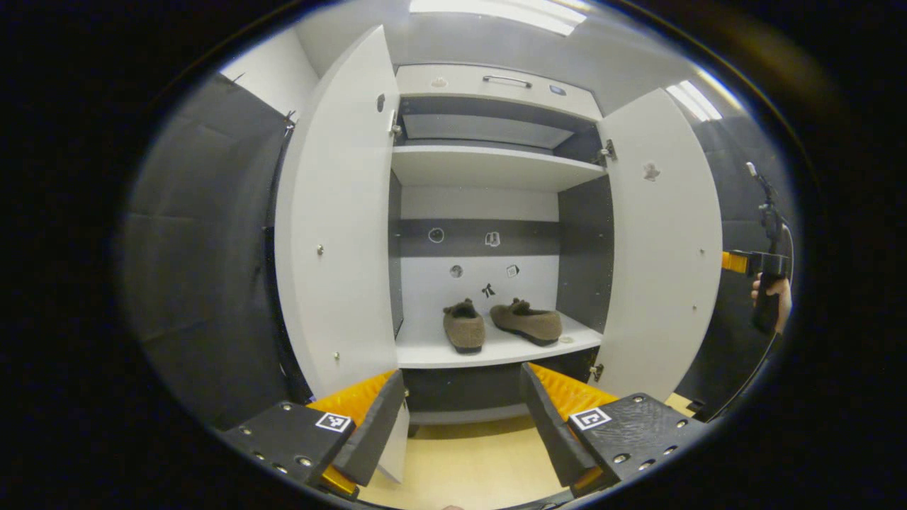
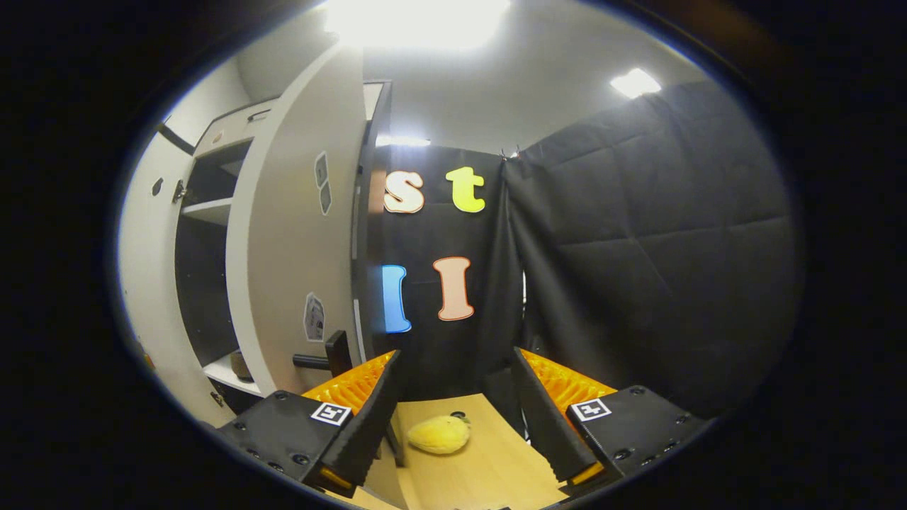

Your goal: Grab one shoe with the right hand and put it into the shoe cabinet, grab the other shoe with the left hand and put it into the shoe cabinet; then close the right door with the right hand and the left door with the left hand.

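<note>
Left gripper (image 1: 462, 418): its two fingers stand spread wide at the bottom of the left gripper view — released, nothing between them, aimed at the open cabinet.
Floor (image 1: 468, 460): pale wood-toned surface just beyond the fingers, running up to the cabinet's dark base.
Shoe cabinet (image 1: 489, 170): white with dark inner walls, both doors swung open, a drawer with a handle across the top.
Left door (image 1: 333, 234): open, standing on the left of the left gripper view, its lower corner close to the left finger.
Right door (image 1: 662, 241): open on the right side; in the right gripper view it stands edge-on just left of the fingers.
Shoes: both brown and fuzzy, side by side on the bottom shelf (image 1: 496, 348) — the left shoe (image 1: 464, 326) points heel-outward, the right shoe (image 1: 528, 320) lies angled beside it, near but apart.
Right gripper (image 2: 453, 418): fingers parted and empty, held beyond the right door's outer face, facing the booth's black wall.
Hand (image 1: 772, 297): seen at the far right of the left gripper view, gripping the other gripper's handle behind the right door.
Yellow plush object (image 2: 439, 433): lies on the floor between the right gripper's fingers, farther off, untouched.
</note>
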A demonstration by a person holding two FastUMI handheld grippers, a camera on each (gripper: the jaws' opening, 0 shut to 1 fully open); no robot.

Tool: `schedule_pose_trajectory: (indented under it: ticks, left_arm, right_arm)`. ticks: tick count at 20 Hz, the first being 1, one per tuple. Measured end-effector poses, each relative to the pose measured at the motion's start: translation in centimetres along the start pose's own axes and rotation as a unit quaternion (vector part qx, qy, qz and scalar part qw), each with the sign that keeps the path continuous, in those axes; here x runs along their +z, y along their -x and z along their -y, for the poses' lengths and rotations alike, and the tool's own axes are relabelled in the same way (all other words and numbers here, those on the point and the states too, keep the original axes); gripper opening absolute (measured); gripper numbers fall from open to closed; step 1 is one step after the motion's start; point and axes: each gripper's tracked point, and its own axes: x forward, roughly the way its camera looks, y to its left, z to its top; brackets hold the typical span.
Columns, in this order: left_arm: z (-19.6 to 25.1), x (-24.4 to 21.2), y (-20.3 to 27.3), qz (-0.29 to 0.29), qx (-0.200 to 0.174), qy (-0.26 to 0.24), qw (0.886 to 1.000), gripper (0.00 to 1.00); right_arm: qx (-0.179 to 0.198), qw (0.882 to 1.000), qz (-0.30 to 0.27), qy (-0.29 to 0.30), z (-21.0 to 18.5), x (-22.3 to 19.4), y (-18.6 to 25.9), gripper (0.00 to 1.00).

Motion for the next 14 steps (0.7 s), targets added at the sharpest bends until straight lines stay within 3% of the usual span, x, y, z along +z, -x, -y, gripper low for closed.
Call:
schedule_pose_trajectory:
  ticks: [8, 14]
  left_arm:
    - [-2.0, -0.7, 1.4, 0.008, -0.032, -0.004, 0.999, 0.95]
    - [-5.7, -1.5, 4.3, 0.012, -0.019, 0.011, 1.0, 0.95]
  right_arm:
    - [0.04, 0.999, -0.008, -0.029, -6.4, -0.4, 1.8, 0.97]
    - [0.088, 0.993, -0.017, -0.072, -12.8, -1.1, 1.6, 0.97]
